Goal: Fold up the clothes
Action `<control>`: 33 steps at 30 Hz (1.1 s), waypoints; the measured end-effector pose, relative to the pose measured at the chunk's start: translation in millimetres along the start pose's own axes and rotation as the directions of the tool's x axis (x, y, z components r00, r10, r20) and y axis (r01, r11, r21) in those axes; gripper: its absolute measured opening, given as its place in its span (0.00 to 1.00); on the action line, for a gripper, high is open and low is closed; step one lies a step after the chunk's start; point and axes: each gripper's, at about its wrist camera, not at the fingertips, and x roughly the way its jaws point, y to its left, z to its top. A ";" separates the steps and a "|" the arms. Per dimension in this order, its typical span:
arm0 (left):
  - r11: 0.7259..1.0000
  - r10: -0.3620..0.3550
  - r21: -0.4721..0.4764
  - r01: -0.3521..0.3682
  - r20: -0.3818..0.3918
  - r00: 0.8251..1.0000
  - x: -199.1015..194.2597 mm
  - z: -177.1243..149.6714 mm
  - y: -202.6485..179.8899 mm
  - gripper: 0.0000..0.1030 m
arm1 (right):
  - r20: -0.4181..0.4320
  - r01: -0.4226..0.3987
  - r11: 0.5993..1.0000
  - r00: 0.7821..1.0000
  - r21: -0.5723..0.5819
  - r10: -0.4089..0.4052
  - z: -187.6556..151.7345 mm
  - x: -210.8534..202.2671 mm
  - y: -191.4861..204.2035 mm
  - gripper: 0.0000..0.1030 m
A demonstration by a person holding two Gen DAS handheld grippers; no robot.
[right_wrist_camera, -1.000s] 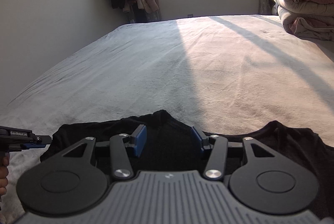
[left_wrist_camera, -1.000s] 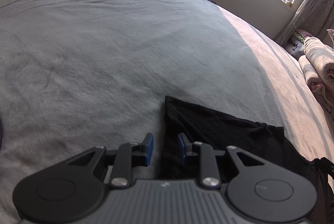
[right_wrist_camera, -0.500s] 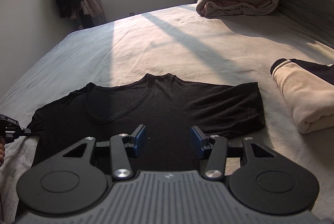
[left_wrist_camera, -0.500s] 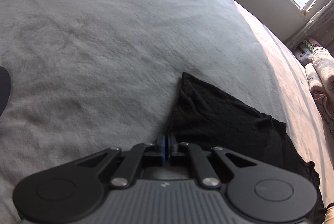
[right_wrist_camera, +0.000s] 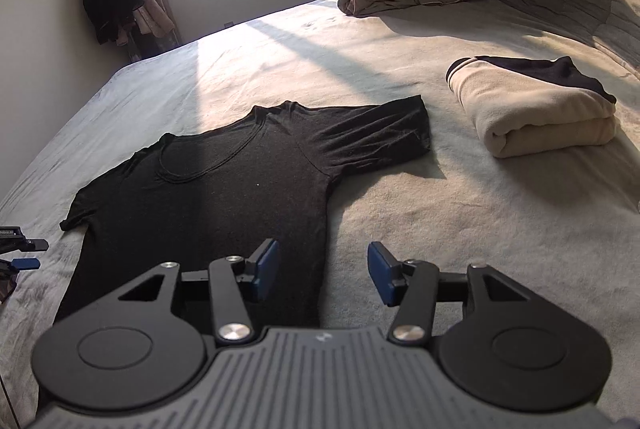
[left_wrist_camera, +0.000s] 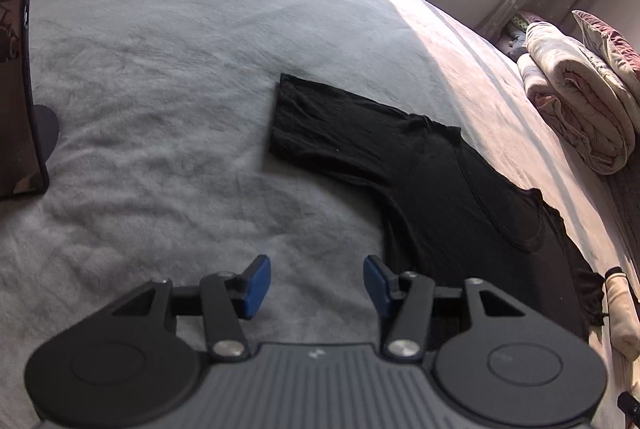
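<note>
My left tool (left_wrist_camera: 316, 285) is letting go of the black shirt's (left_wrist_camera: 432, 165) sleeve, jaws just opening, nothing between them; my right tool (right_wrist_camera: 322, 271) is pulling back.

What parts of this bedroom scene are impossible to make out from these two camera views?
- Black T-shirt hem: right wrist view, hidden behind the right gripper.
- Folded cream garment: left wrist view, cut off by the edge.
- Dark screen: left wrist view, cropped, picture unreadable.
</note>
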 end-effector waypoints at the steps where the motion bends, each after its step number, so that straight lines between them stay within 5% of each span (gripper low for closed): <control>1: 1.000 -0.024 0.010 0.024 -0.016 1.000 -4.1 -10.5 -0.9 0.51 | -0.009 -0.001 1.000 1.000 -0.003 0.001 -5.1 -2.1 0.0 0.52; 7: 0.987 -0.148 0.055 0.153 -0.089 0.985 -17.2 -78.4 5.1 0.51 | -0.111 -0.012 1.000 0.994 -0.012 0.011 -44.5 -12.6 -5.6 0.52; 16: 0.963 -0.120 0.207 0.171 -0.238 0.964 -56.0 -128.0 2.8 0.50 | -0.225 -0.082 0.996 0.971 0.020 0.084 -90.5 -46.9 -19.5 0.45; 26: 0.925 -0.140 0.311 0.219 -0.258 0.956 -101.5 -188.2 13.4 0.49 | -0.227 -0.137 0.978 0.959 0.159 0.171 -145.9 -103.4 -38.7 0.42; 28: 0.926 -0.138 0.311 0.212 -0.245 0.960 -105.0 -194.2 14.1 0.44 | -0.211 -0.142 0.972 0.961 0.188 0.181 -152.8 -112.3 -41.4 0.41; 31: 0.929 -0.112 0.324 0.181 -0.220 0.969 -108.1 -201.1 13.7 0.24 | -0.191 -0.143 0.964 0.963 0.225 0.188 -160.0 -119.2 -42.5 0.38; 33: 0.930 -0.117 0.318 0.186 -0.227 0.967 -110.6 -202.6 14.3 0.06 | -0.194 -0.144 0.965 0.963 0.221 0.188 -162.4 -120.1 -40.4 0.27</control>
